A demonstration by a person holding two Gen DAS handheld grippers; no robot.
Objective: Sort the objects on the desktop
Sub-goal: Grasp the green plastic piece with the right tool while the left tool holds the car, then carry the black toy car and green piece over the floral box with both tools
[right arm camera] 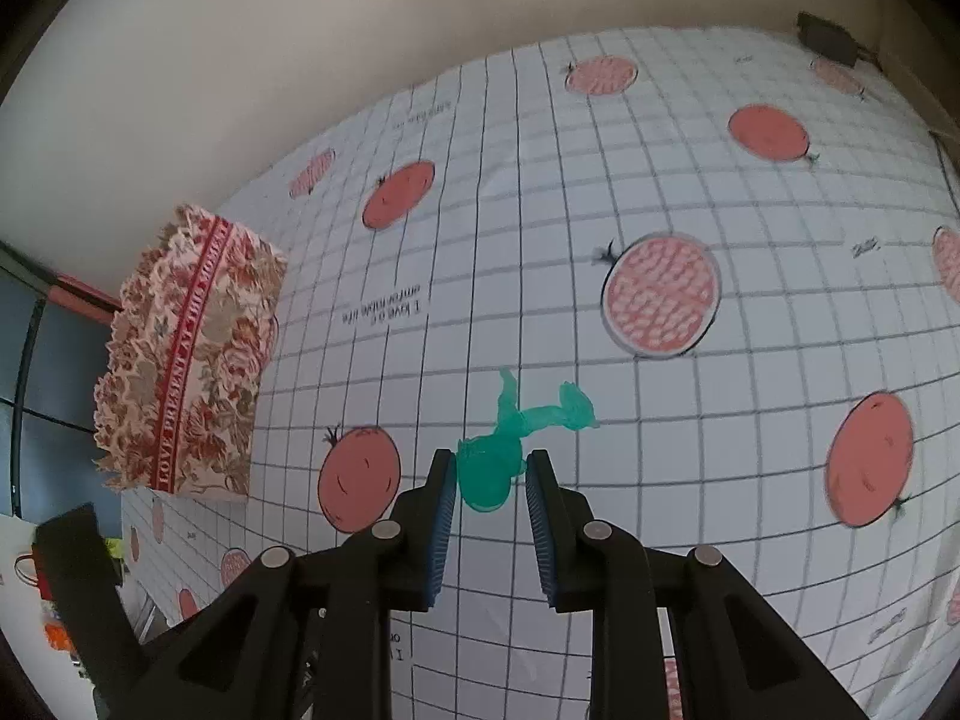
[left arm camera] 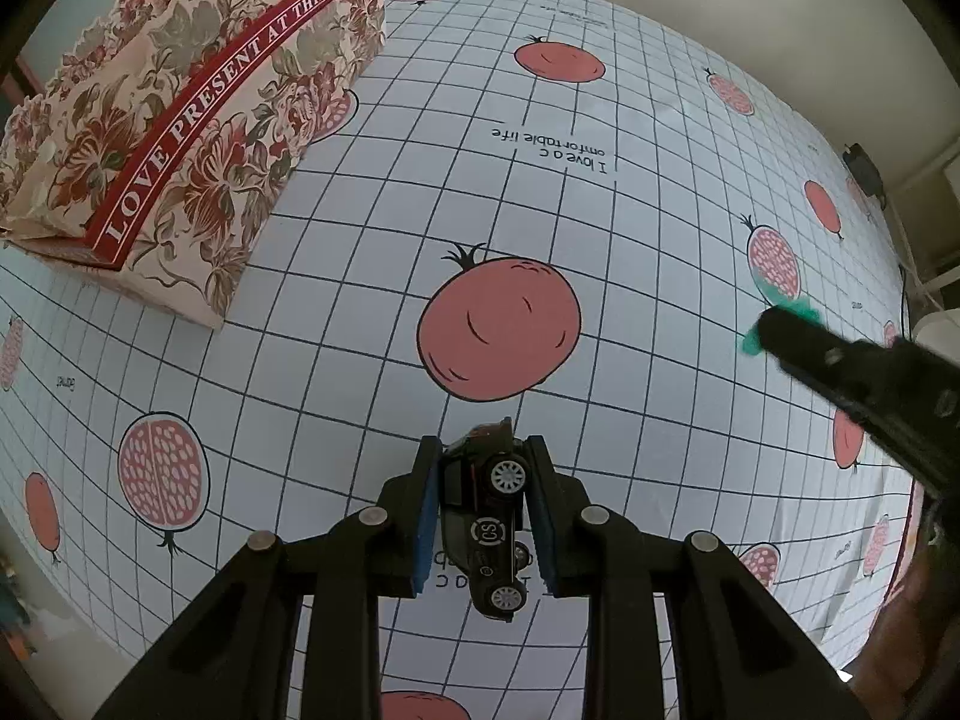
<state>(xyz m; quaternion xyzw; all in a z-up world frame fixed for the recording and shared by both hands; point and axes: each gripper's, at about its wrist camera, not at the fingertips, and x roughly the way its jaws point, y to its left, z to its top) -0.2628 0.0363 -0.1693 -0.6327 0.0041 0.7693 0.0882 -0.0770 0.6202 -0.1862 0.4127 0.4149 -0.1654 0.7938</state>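
Gripping a black toy car [left arm camera: 489, 516] above the desk [left arm camera: 630, 312], left hand-held gripper [left arm camera: 483, 462]; right hand-held gripper [right arm camera: 487, 480] clamps a green figurine [right arm camera: 501, 450]. Floral box [left arm camera: 180, 120] sits far left.

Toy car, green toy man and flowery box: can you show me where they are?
Toy car [left arm camera: 489, 516]: left wrist view, on its black door with the round number sticker.
Green toy man [right arm camera: 489, 471]: right wrist view, on its body between the blue pads.
Flowery box [left arm camera: 198, 120]: left wrist view, on its red band.
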